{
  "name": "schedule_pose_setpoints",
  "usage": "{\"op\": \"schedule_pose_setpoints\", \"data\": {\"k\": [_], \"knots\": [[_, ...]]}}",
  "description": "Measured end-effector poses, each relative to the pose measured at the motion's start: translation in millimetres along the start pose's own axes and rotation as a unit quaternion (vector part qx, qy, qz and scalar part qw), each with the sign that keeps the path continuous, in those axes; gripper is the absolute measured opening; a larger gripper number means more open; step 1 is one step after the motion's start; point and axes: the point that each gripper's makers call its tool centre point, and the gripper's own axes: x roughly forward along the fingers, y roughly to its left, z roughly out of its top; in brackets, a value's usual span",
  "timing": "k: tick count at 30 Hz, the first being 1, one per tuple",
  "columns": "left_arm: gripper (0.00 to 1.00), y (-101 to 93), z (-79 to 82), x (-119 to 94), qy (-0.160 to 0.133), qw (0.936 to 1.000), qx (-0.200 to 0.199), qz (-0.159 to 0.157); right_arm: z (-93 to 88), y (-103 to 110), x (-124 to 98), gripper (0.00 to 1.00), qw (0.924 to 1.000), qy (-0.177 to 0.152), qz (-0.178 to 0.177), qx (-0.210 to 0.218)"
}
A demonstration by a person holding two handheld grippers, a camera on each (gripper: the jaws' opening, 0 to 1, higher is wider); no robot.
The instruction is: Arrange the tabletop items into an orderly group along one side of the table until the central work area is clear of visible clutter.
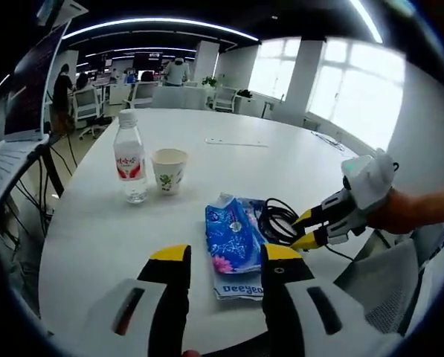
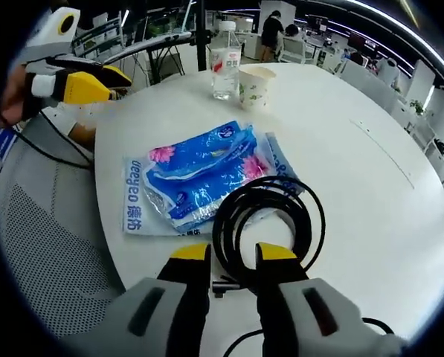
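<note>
A coiled black cable (image 2: 270, 201) lies partly on a blue flowered tissue pack (image 2: 199, 175) near the table's edge. My right gripper (image 2: 233, 256) is shut on the near side of the coil, and its yellow fingertips (image 1: 305, 229) pinch the cable (image 1: 275, 217) from the right. My left gripper (image 1: 225, 260) hovers open just short of the tissue pack (image 1: 233, 234), with nothing between its jaws. A clear water bottle (image 1: 131, 158) with a red label stands beside a paper cup (image 1: 169, 170) farther along the table. The bottle (image 2: 224, 59) and cup (image 2: 255, 85) stand beyond the pack.
The round white table (image 1: 229, 160) has a thin white strip (image 1: 235, 142) lying toward its far side. A grey mesh chair (image 2: 54, 230) sits against the table's edge. An open laptop (image 1: 24, 97) stands on a side stand to the left. People and desks are far behind.
</note>
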Motion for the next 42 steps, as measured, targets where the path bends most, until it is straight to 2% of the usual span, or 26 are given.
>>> {"op": "schedule_pose_setpoints", "data": {"k": [7, 14, 24, 28, 42], "knots": [[0.36, -0.5, 0.0, 0, -0.001, 1.0, -0.001, 0.001, -5.6, 4, 10, 0.2, 0.9999, 0.015, 0.006, -0.006], [0.36, 1.5, 1.3, -1, -0.004, 1.0, -0.006, 0.002, -10.8, 6, 16, 0.13, 0.9996, 0.026, 0.006, 0.006], [0.36, 3.3, 3.4, 0, -0.006, 0.9999, -0.008, -0.001, -1.4, 2, 9, 0.04, 1.0, 0.001, -0.002, 0.005], [0.36, 2.4, 5.3, 1, -0.006, 1.0, -0.006, -0.003, 4.6, -4, 2, 0.03, 0.9996, -0.017, -0.004, 0.021], [0.36, 2.5, 4.3, 1, -0.004, 1.0, -0.006, -0.004, -1.1, -20, -8, 0.03, 0.9988, -0.021, -0.025, 0.037]]}}
